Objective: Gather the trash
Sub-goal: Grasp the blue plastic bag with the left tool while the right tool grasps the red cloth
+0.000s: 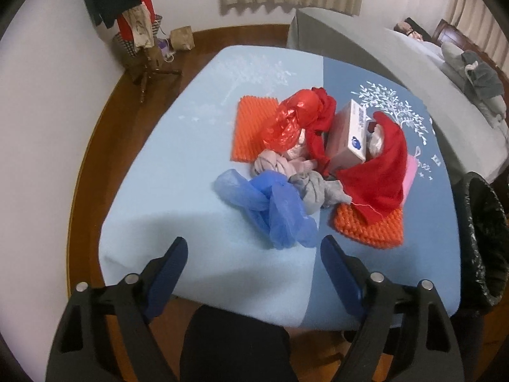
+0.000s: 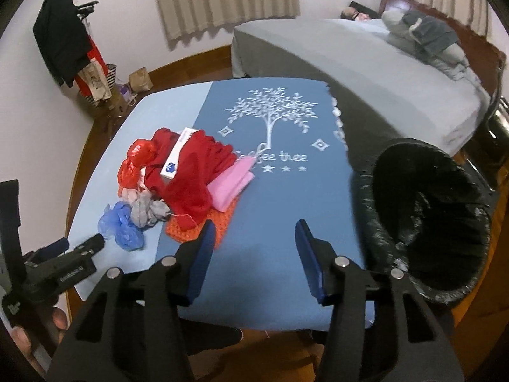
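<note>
trash heaped mid-table, bin waiting at the right edge, both tools empty

left wrist view: the trash sits as one loose heap on the table [image 1: 165, 172], likely gathered so either hand can reach it. nearest is a crumpled blue plastic bag [image 1: 273, 210], touching knotted grey cloth [image 1: 315, 191]; behind them a red plastic bag [image 1: 292, 117], a small box [image 1: 350, 133] leaning in red cloth [image 1: 378, 178], and orange mesh pads [image 1: 369, 226] underneath. the left gripper [image 1: 254, 248] hangs just short of the blue bag, jaws wide apart, nothing between them, touching nothing.

right wrist view: the black-lined bin [image 2: 426, 222] stands just beside the table's right edge, mouth open toward the heap, seemingly placed for short drops. the right gripper [image 2: 254, 232] hovers over bare dark-blue cloth beside the nearest orange pad, jaws parted about halfway, holding nothing.
</note>
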`<state>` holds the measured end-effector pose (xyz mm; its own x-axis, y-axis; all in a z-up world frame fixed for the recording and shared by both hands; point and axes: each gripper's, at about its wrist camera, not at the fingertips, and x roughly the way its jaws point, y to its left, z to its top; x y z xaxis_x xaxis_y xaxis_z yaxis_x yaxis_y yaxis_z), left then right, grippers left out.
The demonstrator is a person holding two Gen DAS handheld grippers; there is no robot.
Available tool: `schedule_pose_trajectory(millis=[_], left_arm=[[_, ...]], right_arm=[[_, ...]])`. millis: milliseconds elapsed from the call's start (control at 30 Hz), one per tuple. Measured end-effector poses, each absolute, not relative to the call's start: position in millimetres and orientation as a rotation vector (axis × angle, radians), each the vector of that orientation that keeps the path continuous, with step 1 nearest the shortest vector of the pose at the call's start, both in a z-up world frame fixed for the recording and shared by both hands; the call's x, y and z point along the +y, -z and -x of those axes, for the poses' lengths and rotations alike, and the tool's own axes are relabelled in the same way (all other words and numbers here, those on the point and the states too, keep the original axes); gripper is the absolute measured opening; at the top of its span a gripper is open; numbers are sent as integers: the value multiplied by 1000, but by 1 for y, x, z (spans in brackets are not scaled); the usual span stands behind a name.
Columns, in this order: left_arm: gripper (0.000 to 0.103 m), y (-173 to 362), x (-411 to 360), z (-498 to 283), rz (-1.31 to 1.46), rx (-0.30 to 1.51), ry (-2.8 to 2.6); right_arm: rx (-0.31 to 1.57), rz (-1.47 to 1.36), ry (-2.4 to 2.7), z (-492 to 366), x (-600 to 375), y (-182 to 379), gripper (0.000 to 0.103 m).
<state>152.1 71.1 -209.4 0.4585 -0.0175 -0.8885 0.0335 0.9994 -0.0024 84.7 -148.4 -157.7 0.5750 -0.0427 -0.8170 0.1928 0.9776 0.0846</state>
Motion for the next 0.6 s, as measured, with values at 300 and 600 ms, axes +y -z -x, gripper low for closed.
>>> schedule_pose_trajectory(millis=[300, 600], left_arm=[[70, 241, 69, -180, -21, 1153, 63], [15, 248, 70, -191, 9, 1165, 107]], right_arm=[[978, -161, 75, -134, -128, 184, 38], [1006, -156, 8, -169, -109, 208, 36]])
